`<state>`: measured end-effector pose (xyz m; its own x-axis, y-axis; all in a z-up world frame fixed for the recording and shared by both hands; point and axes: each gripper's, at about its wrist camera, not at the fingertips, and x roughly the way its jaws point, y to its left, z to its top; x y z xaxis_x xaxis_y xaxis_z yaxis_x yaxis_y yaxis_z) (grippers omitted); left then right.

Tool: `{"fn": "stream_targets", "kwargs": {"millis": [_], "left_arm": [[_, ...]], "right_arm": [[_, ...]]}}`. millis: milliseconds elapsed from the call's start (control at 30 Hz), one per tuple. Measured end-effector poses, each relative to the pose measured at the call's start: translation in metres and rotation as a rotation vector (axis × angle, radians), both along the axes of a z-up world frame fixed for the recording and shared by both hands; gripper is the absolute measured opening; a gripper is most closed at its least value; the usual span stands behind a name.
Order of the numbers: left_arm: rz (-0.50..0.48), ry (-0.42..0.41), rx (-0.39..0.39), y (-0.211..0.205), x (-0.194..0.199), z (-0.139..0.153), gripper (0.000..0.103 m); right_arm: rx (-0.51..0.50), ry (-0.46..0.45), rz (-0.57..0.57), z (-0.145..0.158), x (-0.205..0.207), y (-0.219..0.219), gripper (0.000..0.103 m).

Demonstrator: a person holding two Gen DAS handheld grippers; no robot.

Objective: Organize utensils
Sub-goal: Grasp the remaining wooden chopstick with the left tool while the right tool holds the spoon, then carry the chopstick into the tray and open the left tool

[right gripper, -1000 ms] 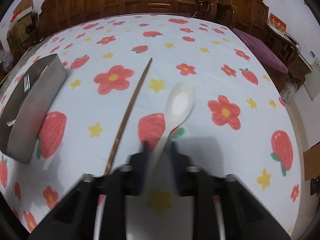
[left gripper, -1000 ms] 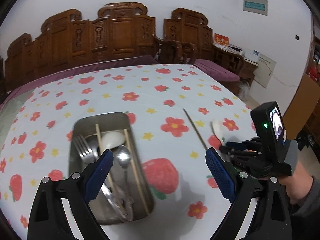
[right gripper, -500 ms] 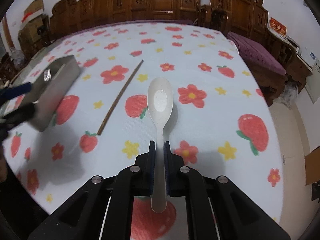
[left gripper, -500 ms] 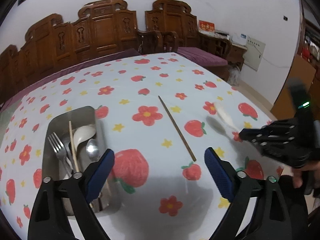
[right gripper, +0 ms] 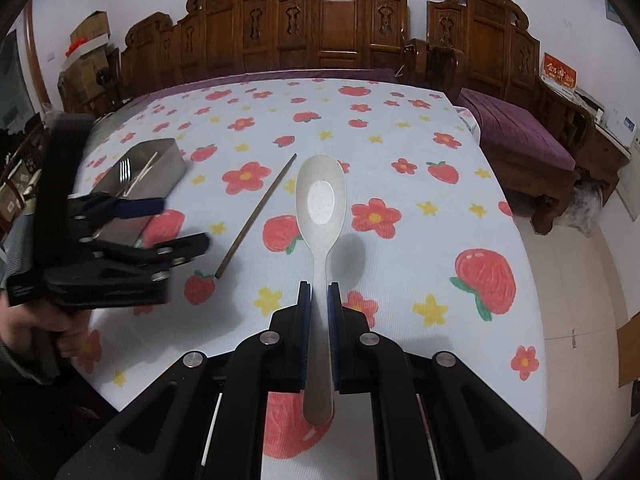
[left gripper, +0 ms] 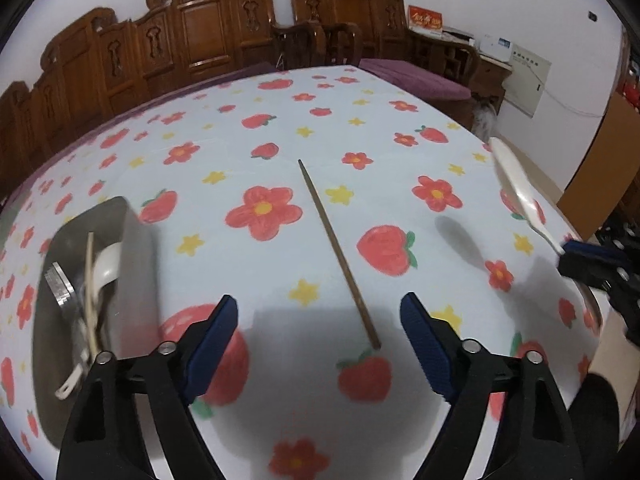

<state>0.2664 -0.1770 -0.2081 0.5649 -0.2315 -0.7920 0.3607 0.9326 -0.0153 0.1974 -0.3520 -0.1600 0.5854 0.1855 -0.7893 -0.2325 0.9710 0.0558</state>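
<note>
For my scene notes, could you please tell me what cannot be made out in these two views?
- Left wrist view: utensils in the metal tray are motion-blurred; the tray's near end is hidden behind a finger of the left gripper.
- Left wrist view: the right gripper is cut off by the edge.
- Right wrist view: the tray's contents are too small, partly behind the left gripper.

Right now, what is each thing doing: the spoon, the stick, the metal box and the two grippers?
White spoon: held by its handle, lifted off the table.
Brown chopstick: lying flat on the tablecloth, untouched.
Metal tray: on the table, utensils inside.
Right gripper: shut on the white spoon.
Left gripper: jaws closing, over the brown chopstick's near end, no pad touching it.
</note>
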Motion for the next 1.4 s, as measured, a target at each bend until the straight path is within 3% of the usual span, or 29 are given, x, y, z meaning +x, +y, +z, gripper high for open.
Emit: {"fn": "stream_targets", "kwargs": {"millis": [233,367,467,533,567,600,833,1400], "left_arm": [[0.037,0.078,-0.017,-0.021,0.038,-0.019,0.056],[0.050,0.104,-0.003,-0.027,0.049,-0.030,0.037],[0.045,0.085,0.029,-0.033,0.051,-0.032,0.032],[0.039,0.079,0.042,-0.036,0.051,-0.032,0.021],[0.026,0.081,0.046,-0.037,0.050,-0.032,0.009],[0.023,0.085,0.047,-0.038,0.050,-0.031,0.007],[0.001,0.101,0.093,-0.029,0.031,-0.028,0.004],[-0.021,0.038,0.033,0.010,-0.038,0.034,0.004]], "right_arm": [[0.003,-0.009,-0.011,0.003,0.000,-0.006,0.010],[0.005,-0.003,-0.018,0.000,0.001,-0.009,0.010],[0.009,0.003,-0.016,-0.001,0.002,-0.010,0.010],[0.011,0.004,-0.015,-0.001,0.002,-0.009,0.010],[0.012,0.005,-0.015,0.000,0.002,-0.009,0.010],[0.013,0.004,-0.014,0.000,0.001,-0.008,0.010],[0.010,-0.006,0.006,0.004,-0.002,-0.001,0.010],[0.002,-0.019,0.103,0.016,-0.016,0.033,0.010]]}}
